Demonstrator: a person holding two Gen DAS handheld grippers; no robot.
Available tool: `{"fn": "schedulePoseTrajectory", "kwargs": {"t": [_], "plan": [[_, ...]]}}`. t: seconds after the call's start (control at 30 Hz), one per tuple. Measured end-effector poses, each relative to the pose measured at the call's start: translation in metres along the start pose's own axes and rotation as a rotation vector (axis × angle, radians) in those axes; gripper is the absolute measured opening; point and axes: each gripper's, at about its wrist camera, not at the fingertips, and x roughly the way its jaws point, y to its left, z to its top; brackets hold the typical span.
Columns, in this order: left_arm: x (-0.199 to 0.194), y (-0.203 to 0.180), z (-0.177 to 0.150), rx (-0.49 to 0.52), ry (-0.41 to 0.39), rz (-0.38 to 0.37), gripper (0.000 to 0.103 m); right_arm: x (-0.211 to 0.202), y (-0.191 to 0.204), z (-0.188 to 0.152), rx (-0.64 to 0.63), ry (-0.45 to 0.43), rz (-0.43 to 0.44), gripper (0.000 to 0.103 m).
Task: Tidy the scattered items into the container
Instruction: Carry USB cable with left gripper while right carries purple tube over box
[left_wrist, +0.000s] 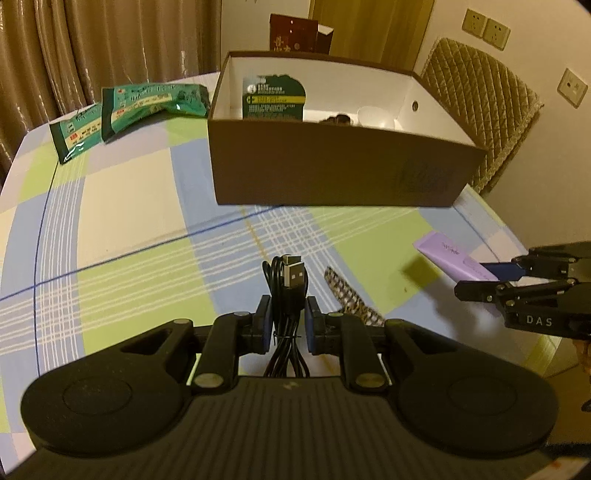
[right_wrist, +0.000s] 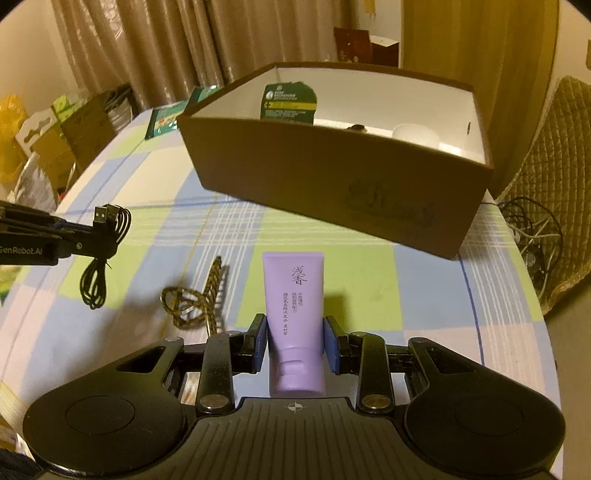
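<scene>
- Box (left_wrist: 332, 166): brown card, open top, white inside; stands on the worktop (left_wrist: 129, 229) under a checked cloth. All places below are given from the box.
- Already in the box: a dark green pack (left_wrist: 274, 98) leaning on the far wall, a white round item (left_wrist: 375, 116) to its right, and a small dark item (left_wrist: 338, 119) between them, too hidden to name.
- Left gripper (left_wrist: 288, 321): in front of the box, off the cloth. Jaws nearly closed, clamped on a bundled black cable (left_wrist: 288, 295); USB plug up, tied loops hanging below.
- Right gripper (right_wrist: 295, 345): in front of the box toward its right end, also raised. Jaws partly open, pressed on both sides of a purple tube (right_wrist: 294, 302), cap end toward the camera.
- Braided cord (right_wrist: 199, 299): lies on the cloth in front of the box, between the two grippers; untouched.
- Two green packets (left_wrist: 125, 110): lie on the cloth left of the box, near its far left corner; untouched.
- Dark red carton (left_wrist: 295, 33): behind the box; whether it belongs to the task I cannot tell.
- Progress, as judged: about three items stowed, two in hand and not yet over the box, three still loose on the worktop. Roughly the midpoint.
</scene>
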Motion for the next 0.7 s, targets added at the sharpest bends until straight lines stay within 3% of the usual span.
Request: {"fn": "schedulePoseTrajectory", "kwargs": {"t": [0.33,0.7], "plan": [[-0.011,-0.007,0.04,0.019,-0.09,-0.024,0.014,-0.023,-0.016,0.041,0.05,-0.087,0.05,0.029],[-0.019,-0.014,0.12,0.053,-0.229,-0.05,0.014,-0.036,-0.042,0.109,0.024,-0.202,0.032,0.029]]}}
